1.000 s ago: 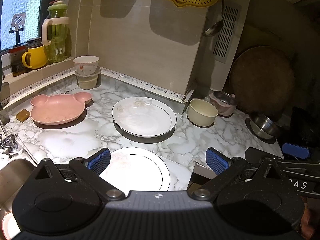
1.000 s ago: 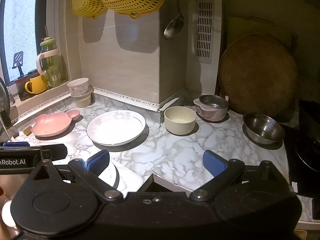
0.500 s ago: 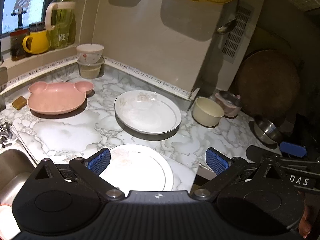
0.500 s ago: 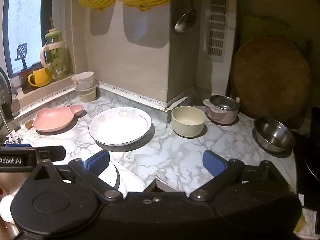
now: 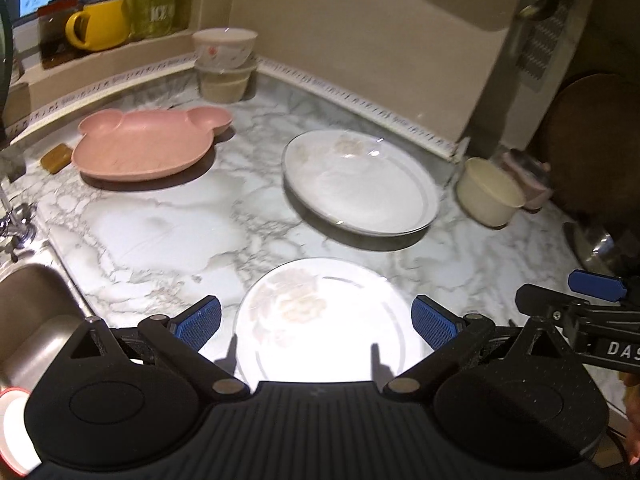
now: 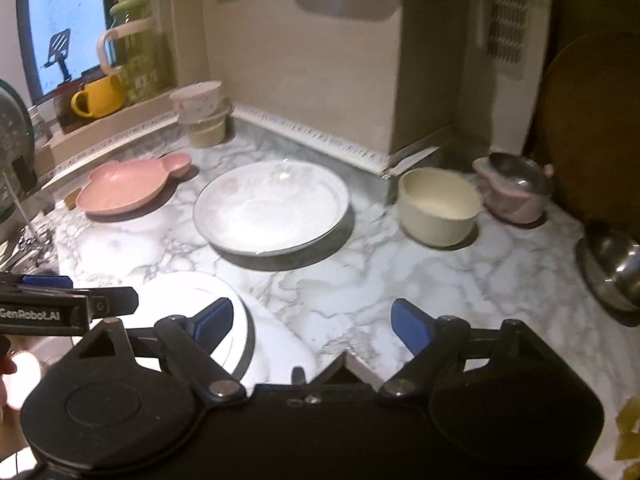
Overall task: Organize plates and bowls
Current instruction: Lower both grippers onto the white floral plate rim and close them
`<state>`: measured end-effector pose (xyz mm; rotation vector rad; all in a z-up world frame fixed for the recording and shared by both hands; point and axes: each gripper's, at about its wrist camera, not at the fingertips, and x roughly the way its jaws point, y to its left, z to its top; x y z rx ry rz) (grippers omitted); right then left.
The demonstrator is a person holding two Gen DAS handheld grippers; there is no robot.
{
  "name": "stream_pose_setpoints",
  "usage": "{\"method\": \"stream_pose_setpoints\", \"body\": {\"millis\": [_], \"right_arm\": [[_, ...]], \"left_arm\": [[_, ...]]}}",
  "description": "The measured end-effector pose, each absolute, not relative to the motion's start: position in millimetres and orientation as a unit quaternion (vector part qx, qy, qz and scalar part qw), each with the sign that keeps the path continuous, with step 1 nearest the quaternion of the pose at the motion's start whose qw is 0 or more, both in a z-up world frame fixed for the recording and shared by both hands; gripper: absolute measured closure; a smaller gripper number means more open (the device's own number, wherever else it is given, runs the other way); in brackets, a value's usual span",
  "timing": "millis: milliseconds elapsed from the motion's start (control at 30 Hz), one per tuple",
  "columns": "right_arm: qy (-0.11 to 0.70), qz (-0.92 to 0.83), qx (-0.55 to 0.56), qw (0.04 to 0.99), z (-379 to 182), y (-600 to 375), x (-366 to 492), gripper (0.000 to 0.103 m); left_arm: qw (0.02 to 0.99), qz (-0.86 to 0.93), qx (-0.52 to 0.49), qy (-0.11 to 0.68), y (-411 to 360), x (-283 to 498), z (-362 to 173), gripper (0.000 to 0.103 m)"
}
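we see both grippers spread, nothing pinched: left gripper (image 5: 316,320) over the near white plate (image 5: 320,320); right gripper (image 6: 310,318), jaws just narrowing, right of that plate.

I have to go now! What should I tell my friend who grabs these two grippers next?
Left gripper: open, empty, over the near white flowered plate.
Right gripper: open, empty, jaws just been closing a little, nothing between them.
On the marble counter: pink bear-shaped plate, big white plate, cream bowl, pink pot with steel insert, steel bowl, flowered bowl stack in the corner.
Done: only that corner stack.
Left: gather plates together, bowls together.
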<state>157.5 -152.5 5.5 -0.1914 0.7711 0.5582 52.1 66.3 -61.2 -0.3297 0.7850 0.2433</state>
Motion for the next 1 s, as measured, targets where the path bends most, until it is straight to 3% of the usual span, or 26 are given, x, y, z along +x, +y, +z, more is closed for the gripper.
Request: {"method": "stream_pose_setpoints", "body": {"millis": [533, 767, 1000], "right_arm": [[0.46, 0.331, -0.113, 0.816, -54, -124, 190, 0.032], [0.493, 0.342, -0.101, 0.794, -66, -113, 195, 0.047], [0.505, 0.352, -0.09, 0.783, -70, -107, 199, 0.065]], "left_arm": [[0.875, 0.13, -0.171, 0.434, 87, 68, -100, 0.002], [0.862, 0.137, -0.194, 0.448, 99, 69, -114, 0.028], [0.856, 0.144, -0.213, 0.448, 108, 68, -119, 0.043]]}}
